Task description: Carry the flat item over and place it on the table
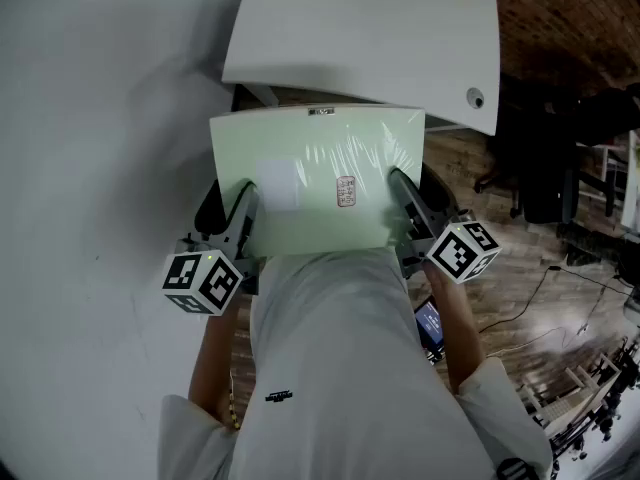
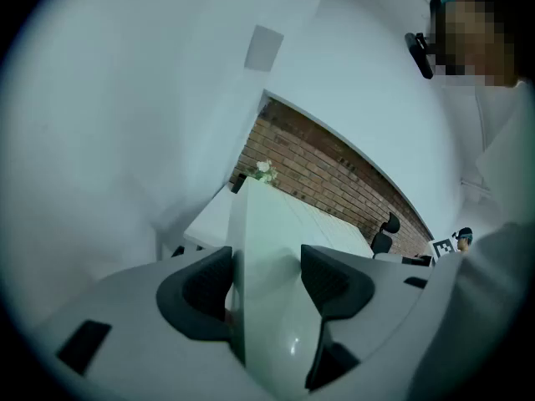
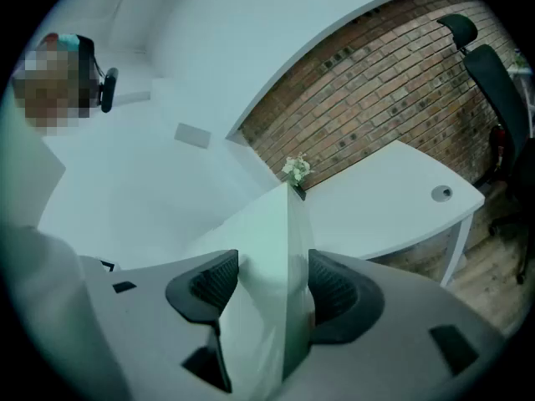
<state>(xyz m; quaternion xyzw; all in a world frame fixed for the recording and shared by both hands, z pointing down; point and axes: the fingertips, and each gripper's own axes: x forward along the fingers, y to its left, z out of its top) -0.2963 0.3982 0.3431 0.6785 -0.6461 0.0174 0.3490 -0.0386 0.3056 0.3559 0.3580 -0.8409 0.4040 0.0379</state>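
**Flat item (image 1: 320, 183) held aloft at the white table's (image 1: 380, 38) near edge.**
My left gripper (image 1: 243, 208) and right gripper (image 1: 400, 193) each clamp a side edge. My shirt (image 1: 340, 368) hides its near edge, and its label (image 1: 346, 191) is unreadable.

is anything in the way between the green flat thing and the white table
Nothing visible. The flat item, gripped by the left tongs and the right tongs, is at the near edge of the table, whose top looks bare except a small cable hole near its right corner.
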